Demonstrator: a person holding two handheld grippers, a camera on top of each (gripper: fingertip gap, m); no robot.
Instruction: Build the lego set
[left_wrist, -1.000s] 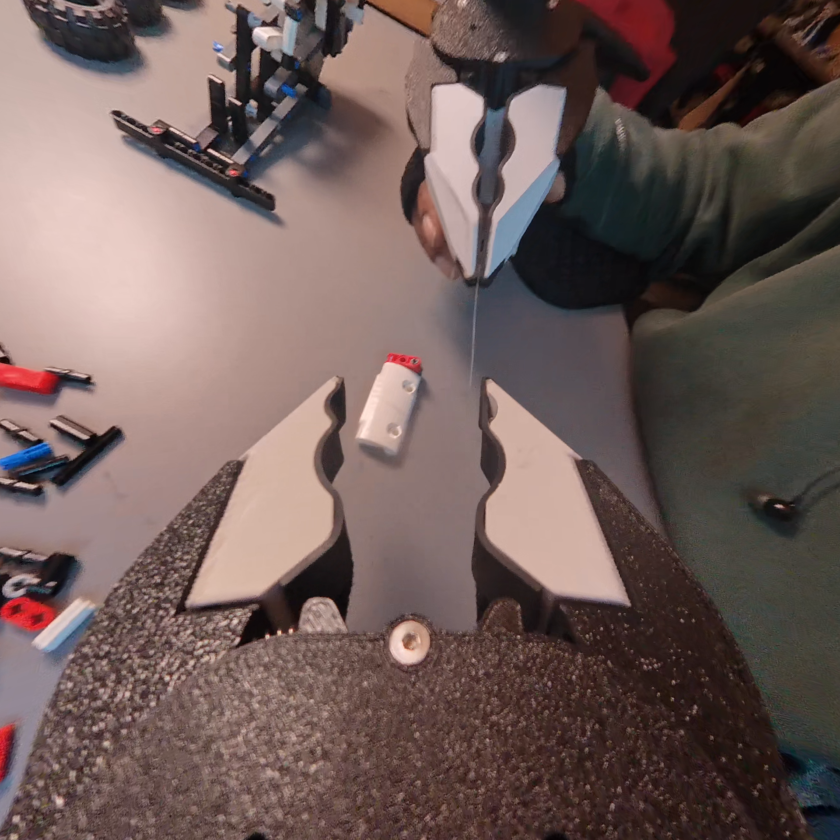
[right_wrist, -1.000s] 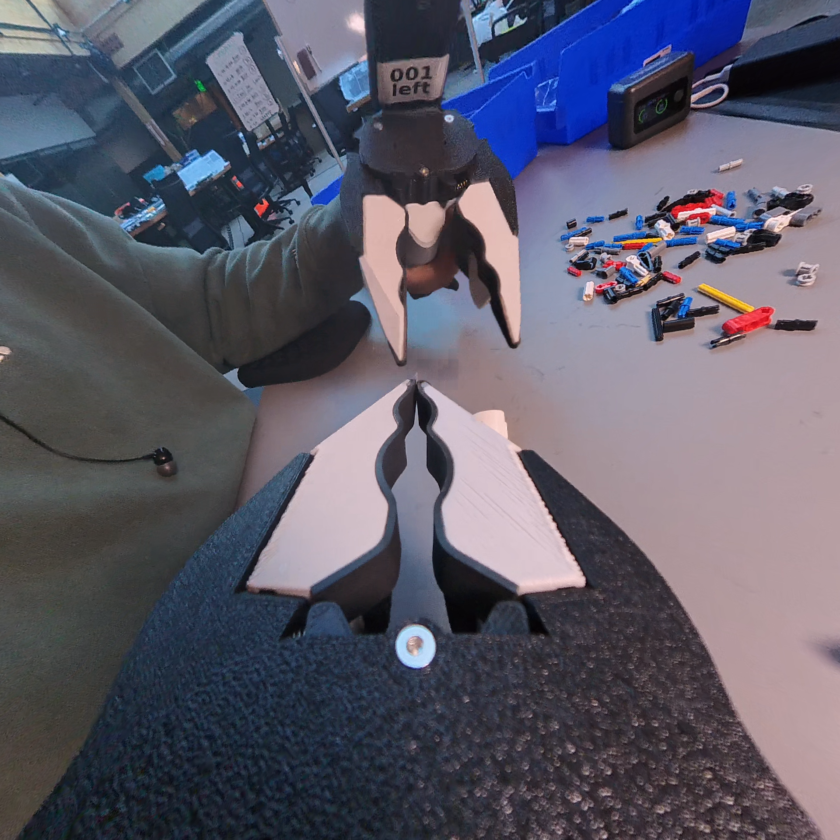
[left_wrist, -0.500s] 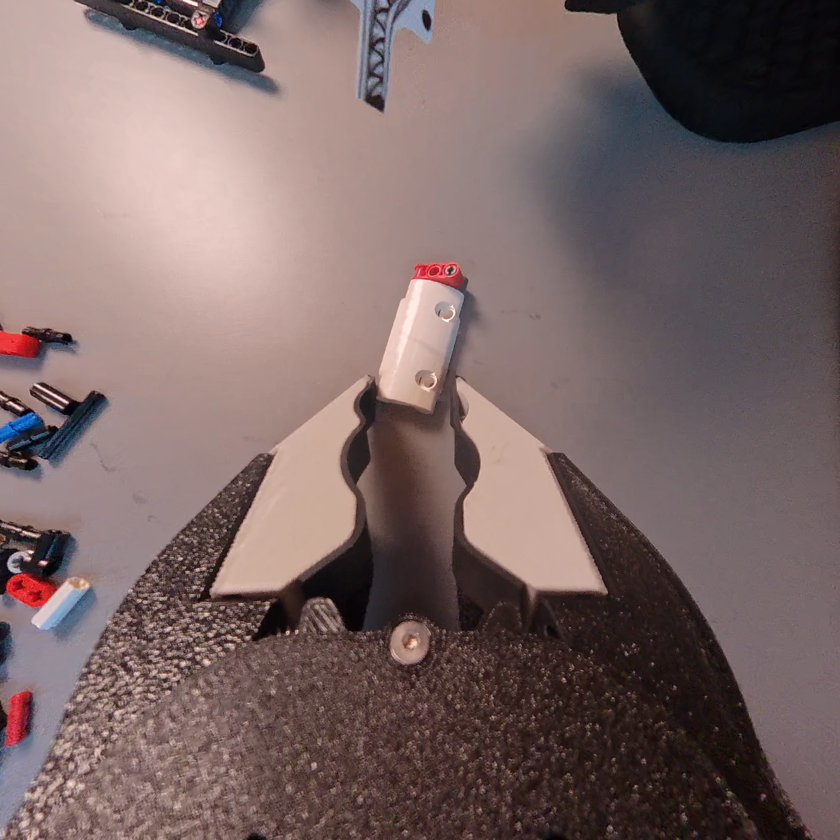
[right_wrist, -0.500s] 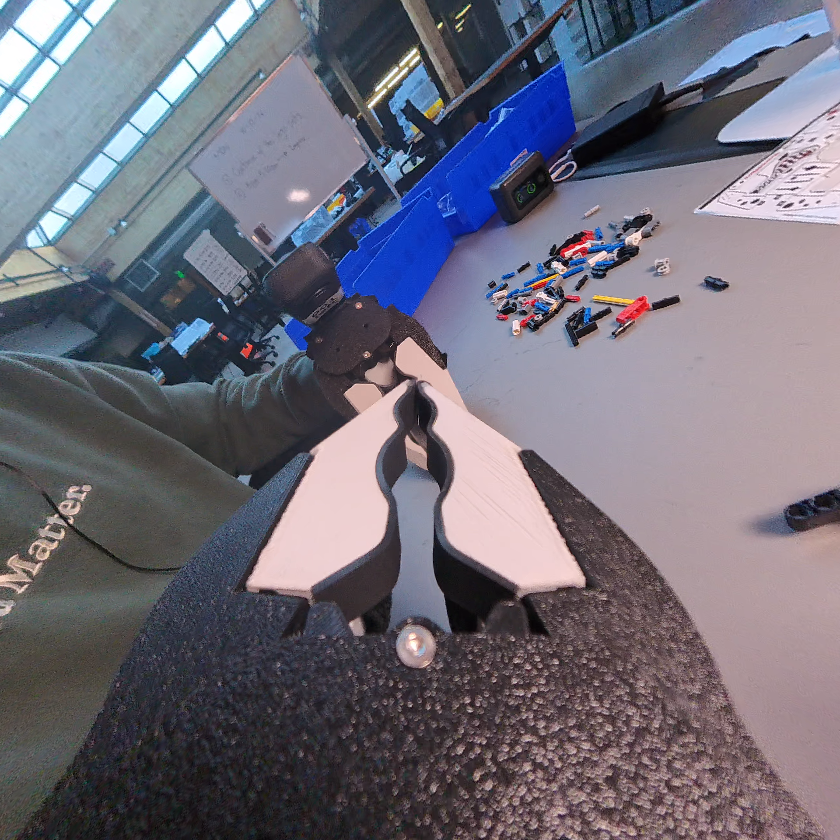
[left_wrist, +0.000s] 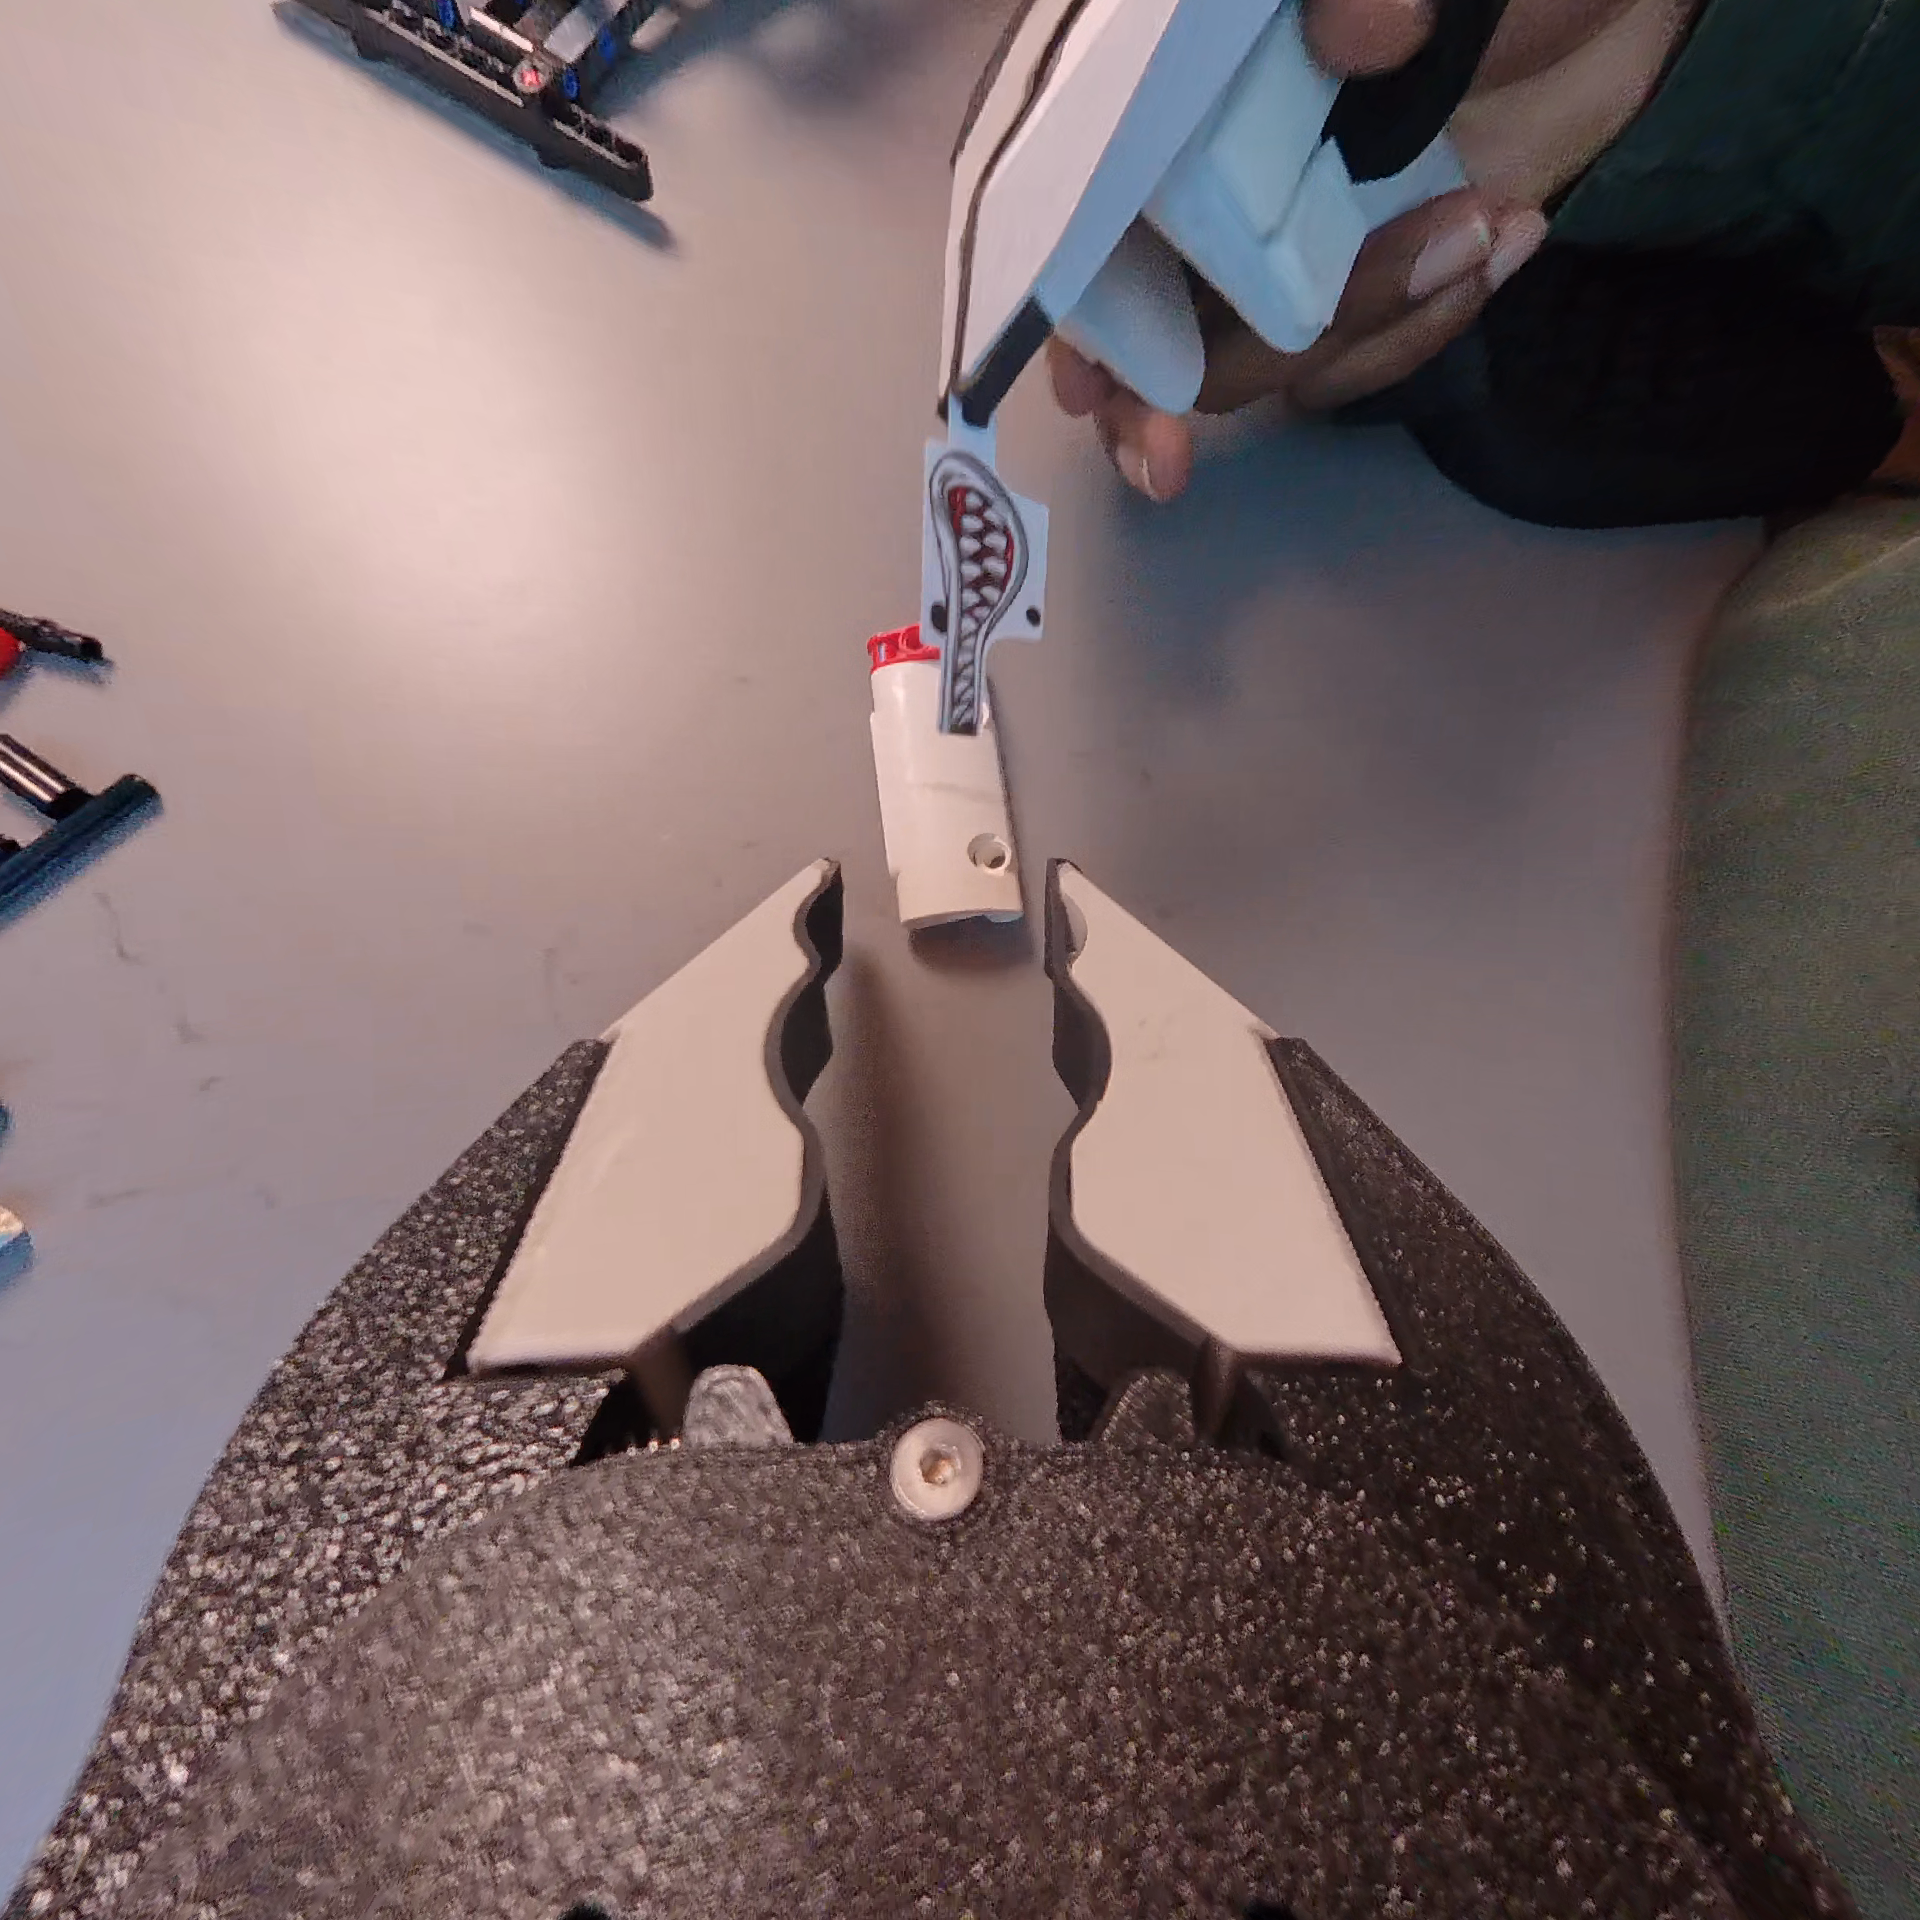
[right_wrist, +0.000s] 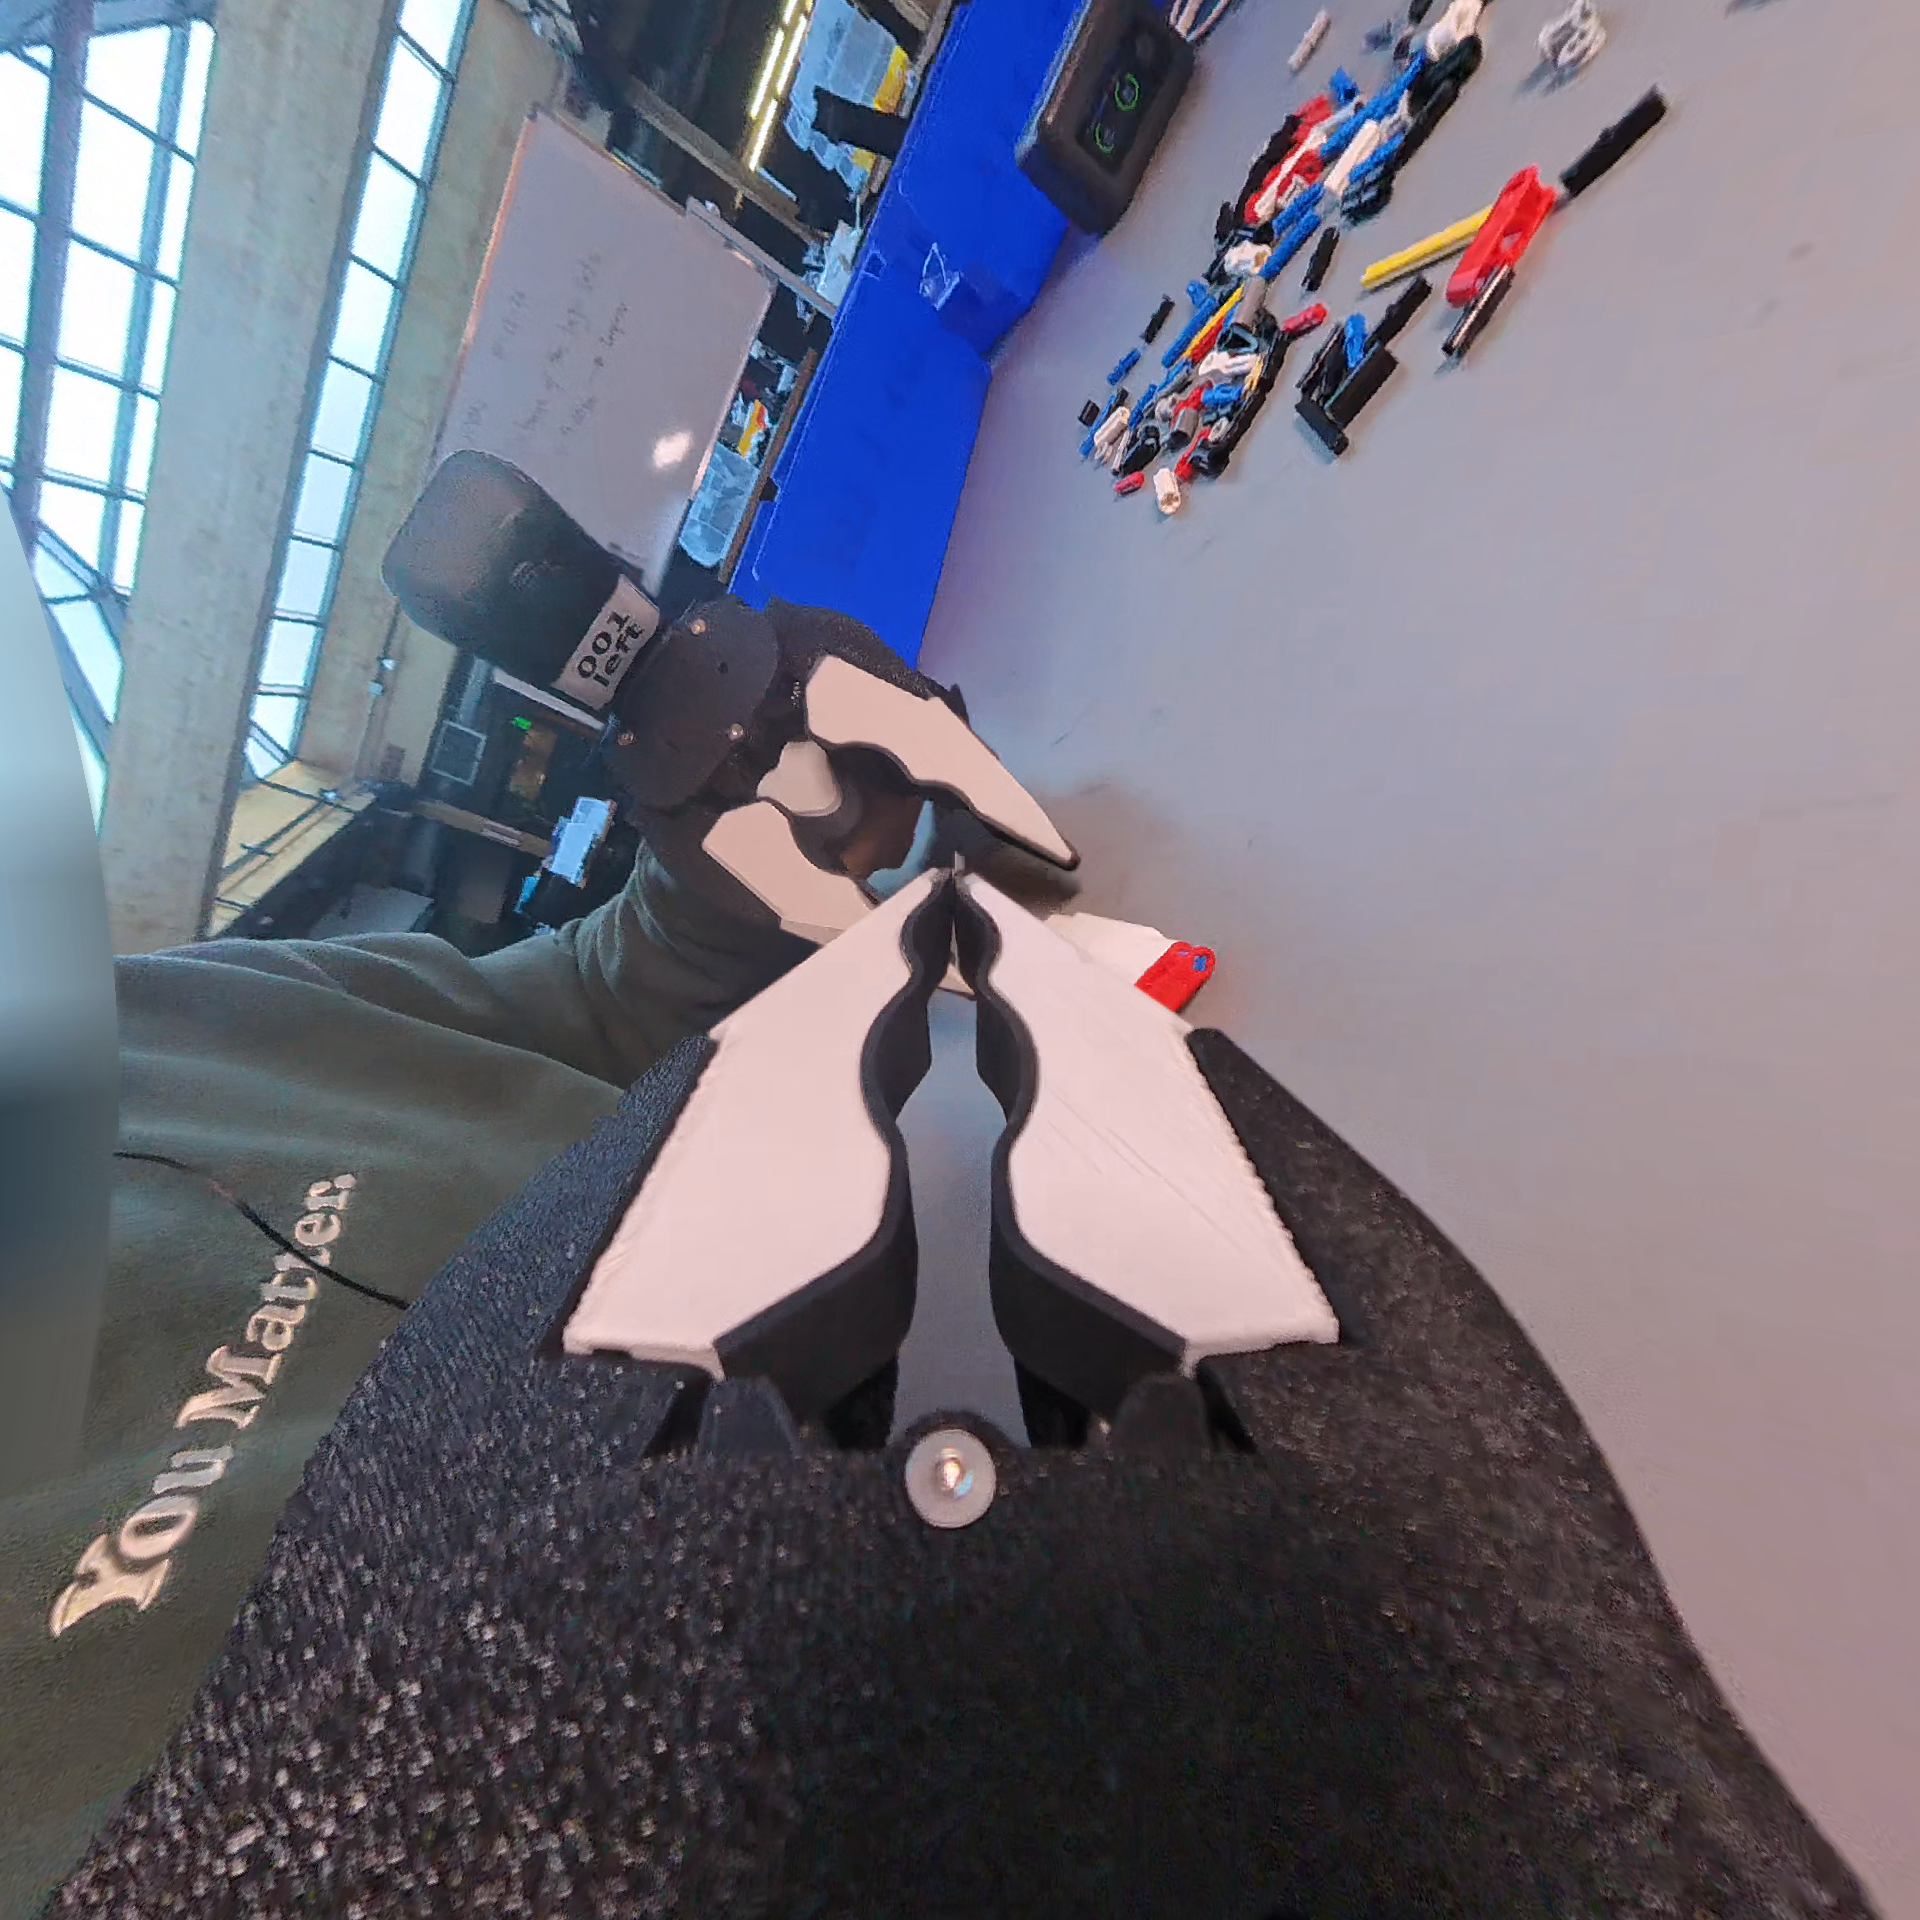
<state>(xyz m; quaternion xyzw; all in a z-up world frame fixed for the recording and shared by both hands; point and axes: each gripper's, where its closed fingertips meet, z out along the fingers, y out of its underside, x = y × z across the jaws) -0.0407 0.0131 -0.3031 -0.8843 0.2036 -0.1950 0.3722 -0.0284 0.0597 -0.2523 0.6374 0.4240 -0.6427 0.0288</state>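
Note:
A white lego panel piece (left_wrist: 940, 821) with a red connector (left_wrist: 899, 649) on its far end lies on the grey table. My left gripper (left_wrist: 940, 883) is open, with the piece's near end just ahead of its fingertips and not gripped. My right gripper (left_wrist: 971, 400) comes in from the upper right, shut on the top tab of a shark-teeth sticker (left_wrist: 982, 582). The sticker hangs over the far end of the white piece. In the right wrist view my right gripper (right_wrist: 951, 883) is shut and the sticker is edge-on and barely visible. The red connector (right_wrist: 1174, 971) shows beside it and the left fingers (right_wrist: 935, 748) behind it.
A partly built black model (left_wrist: 499, 73) stands at the far left. Loose black and red pieces (left_wrist: 62, 821) lie at the left edge. A pile of mixed pieces (right_wrist: 1247, 312), a black device (right_wrist: 1112, 114) and blue bins (right_wrist: 883, 343) are farther off. The person's green sleeve (left_wrist: 1818, 935) borders the table on the right. My right fingertips sit around 7 cm from my left ones. From the right gripper's tips to the red connector (right_wrist: 1174, 971) is close to 5 cm.
My right gripper has swung back in and lowered the sticker over the white piece. My left gripper narrowed around the piece's near end, then opened wider and backed off slightly.

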